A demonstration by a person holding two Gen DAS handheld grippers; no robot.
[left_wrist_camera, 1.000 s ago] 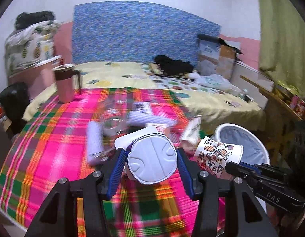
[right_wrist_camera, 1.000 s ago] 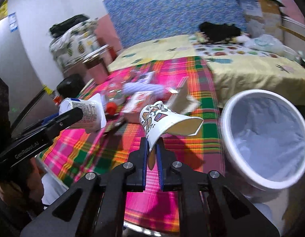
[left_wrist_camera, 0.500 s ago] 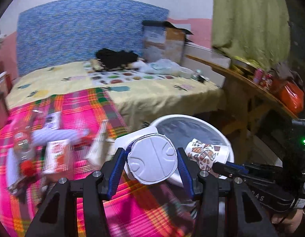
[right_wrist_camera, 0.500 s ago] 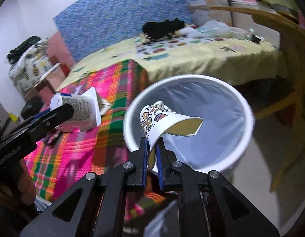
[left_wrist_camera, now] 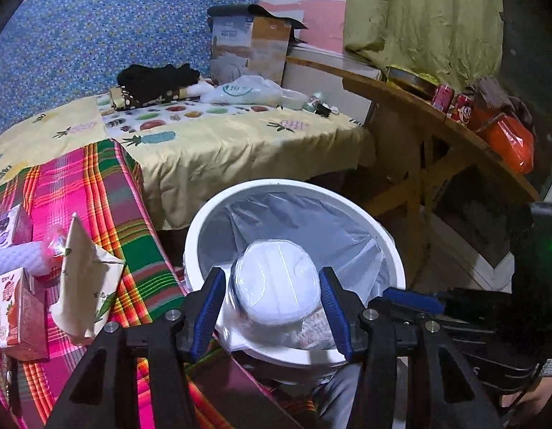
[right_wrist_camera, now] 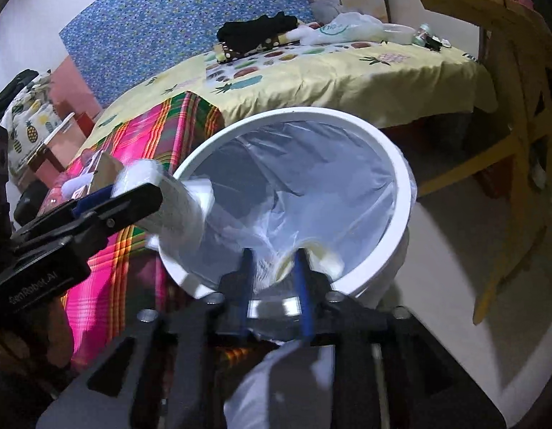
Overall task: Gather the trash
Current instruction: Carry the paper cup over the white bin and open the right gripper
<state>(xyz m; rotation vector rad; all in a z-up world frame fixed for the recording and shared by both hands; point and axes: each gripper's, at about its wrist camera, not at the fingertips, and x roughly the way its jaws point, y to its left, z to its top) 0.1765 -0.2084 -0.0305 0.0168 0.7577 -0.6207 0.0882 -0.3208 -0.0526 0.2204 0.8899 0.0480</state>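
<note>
Trash still part collected: white lined bin (right_wrist_camera: 401,193) beside plaid table (left_wrist_camera: 108,193), cartons (left_wrist_camera: 84,279) left there. Left tool (left_wrist_camera: 272,305) over bin, opening around white tub (left_wrist_camera: 274,287). Right tool (right_wrist_camera: 274,275) opening, paper cup (right_wrist_camera: 311,255) dropping free.

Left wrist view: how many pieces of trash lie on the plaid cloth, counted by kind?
Small drink cartons: 2
Opened beige carton: 1
White foam sleeve: 1
Total: 4
</note>
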